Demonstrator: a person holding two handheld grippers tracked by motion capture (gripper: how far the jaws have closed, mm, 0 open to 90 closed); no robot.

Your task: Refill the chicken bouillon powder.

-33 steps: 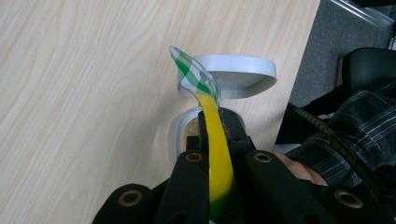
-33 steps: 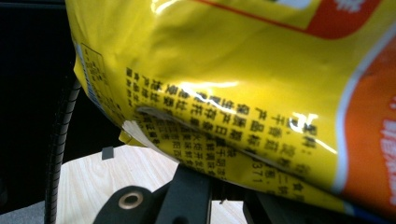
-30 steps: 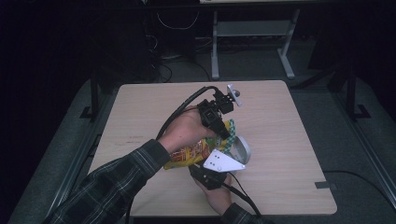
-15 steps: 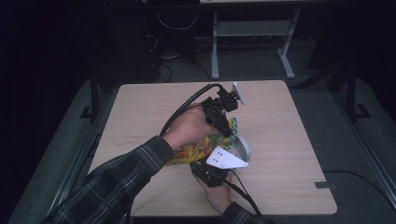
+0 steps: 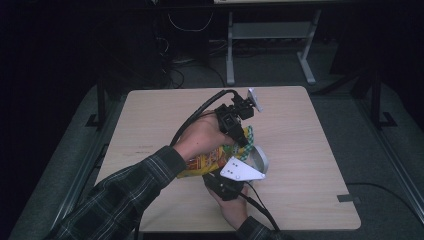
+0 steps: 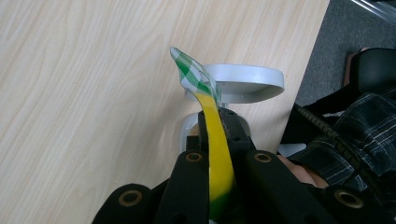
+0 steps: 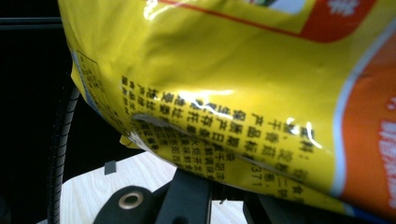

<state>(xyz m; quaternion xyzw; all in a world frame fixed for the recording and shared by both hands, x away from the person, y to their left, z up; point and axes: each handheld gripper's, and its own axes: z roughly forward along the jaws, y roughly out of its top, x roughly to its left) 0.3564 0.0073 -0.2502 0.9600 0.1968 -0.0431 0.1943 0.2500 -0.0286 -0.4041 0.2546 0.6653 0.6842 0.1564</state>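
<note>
Mostly snack bag (image 7: 224, 79) over right gripper (image 7: 219, 196)

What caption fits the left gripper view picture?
Left gripper pinches the yellow snack bag's green-checked edge above a grey bowl.

Left tool (image 6: 215, 140) clamped; right tool (image 7: 224, 191) likewise

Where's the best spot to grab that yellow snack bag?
Probably the flat sealed edge with the green checks, pinched from the side. The snack bag is puffy and slippery in the middle, but that edge is thin and stiff. The left gripper already clamps the flat strip just below it.
</note>
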